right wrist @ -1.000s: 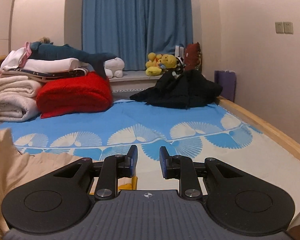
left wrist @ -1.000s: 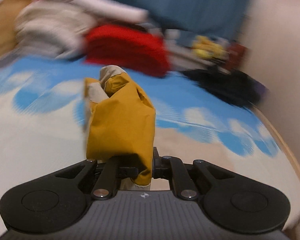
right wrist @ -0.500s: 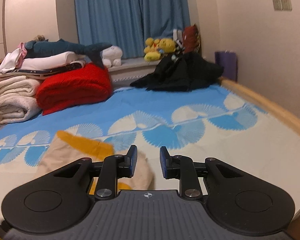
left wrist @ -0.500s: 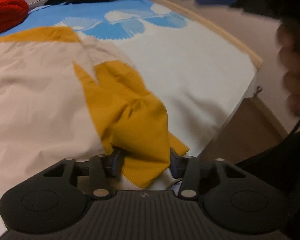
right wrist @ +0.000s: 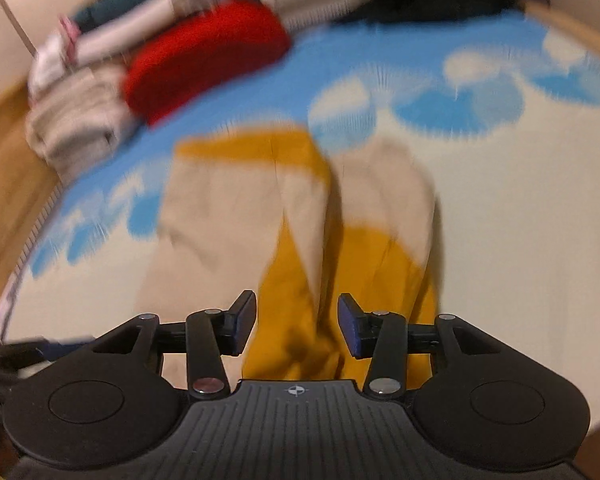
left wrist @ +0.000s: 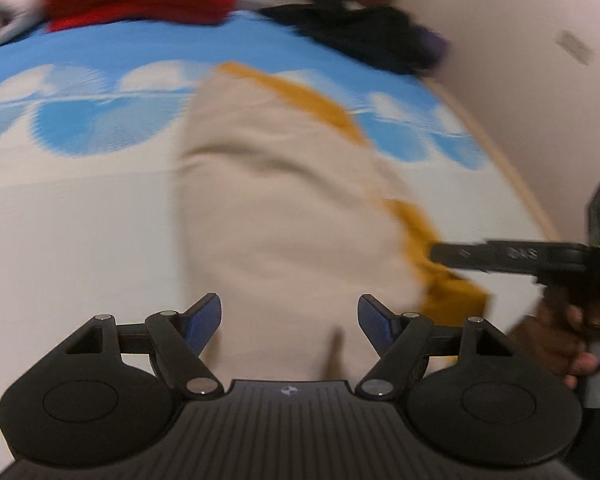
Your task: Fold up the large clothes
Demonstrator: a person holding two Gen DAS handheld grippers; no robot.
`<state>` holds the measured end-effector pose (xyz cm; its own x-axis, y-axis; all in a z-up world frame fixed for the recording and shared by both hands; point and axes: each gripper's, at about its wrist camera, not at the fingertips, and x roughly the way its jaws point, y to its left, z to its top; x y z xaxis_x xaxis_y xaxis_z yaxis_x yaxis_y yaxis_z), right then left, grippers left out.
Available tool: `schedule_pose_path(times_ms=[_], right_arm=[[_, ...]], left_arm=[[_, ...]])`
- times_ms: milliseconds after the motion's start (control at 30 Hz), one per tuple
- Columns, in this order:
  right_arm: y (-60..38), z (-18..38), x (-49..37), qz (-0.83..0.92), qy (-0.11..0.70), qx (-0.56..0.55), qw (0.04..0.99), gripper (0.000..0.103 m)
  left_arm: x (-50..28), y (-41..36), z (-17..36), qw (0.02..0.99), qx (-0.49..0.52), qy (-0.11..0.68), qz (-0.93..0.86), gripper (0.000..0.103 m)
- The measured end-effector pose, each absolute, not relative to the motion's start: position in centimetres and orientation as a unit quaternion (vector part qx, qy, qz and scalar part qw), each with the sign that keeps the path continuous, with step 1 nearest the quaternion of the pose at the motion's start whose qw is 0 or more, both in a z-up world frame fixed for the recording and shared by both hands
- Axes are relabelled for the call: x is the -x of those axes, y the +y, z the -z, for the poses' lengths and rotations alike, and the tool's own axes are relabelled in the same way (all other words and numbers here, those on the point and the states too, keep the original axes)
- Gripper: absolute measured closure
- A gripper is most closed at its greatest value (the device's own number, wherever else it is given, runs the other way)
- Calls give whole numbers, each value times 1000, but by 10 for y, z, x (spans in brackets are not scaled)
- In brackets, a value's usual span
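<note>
Two sets of tongs hang low over the near edge of the bed, both gaping and gripping nothing: the left tongs (left wrist: 290, 322) spread wide above the beige body of the garment (left wrist: 284, 200), the right tongs (right wrist: 297, 330) parted over its mustard sleeve (right wrist: 300, 292). That reads as a regrasp, each pair lined up on its own side so the cloth can be lifted evenly. The garment lies flat and lengthwise on the blue-and-white bedsheet (left wrist: 80, 208), partly folded, mustard trim along its right edge, likely kept close for reach. Farther back, out of the working area, sit a red blanket (right wrist: 204, 56), stacked pale towels (right wrist: 72, 124) and a black heap of clothes (left wrist: 364, 32).
</note>
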<state>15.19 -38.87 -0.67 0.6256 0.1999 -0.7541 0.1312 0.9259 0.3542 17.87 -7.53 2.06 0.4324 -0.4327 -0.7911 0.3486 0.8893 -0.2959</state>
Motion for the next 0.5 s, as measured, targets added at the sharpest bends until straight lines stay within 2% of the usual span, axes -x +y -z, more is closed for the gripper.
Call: schedule_pose_path(times_ms=[133,233,300,433,500], right_arm=[[-367,28,-162,-4,485,-163,859,58],[-361,32,-161,2,497,-146,855,99],[-366,21,-155,-9,476,-155,866,101],[-393,-22,-123,-45,367,-225,901,103],[-411,-34,-109,-25,343,-233,910,103]], left_arm=[[-179,-56,-19,853,35,482,199,24],[-186,-56,-25,857,38,477,189,24],[-182,-51,-27,859,42,476,186,23],[-179,-61,-34,860,40,473,189,23],[-178,-71,-32,858,33,473,194,23]])
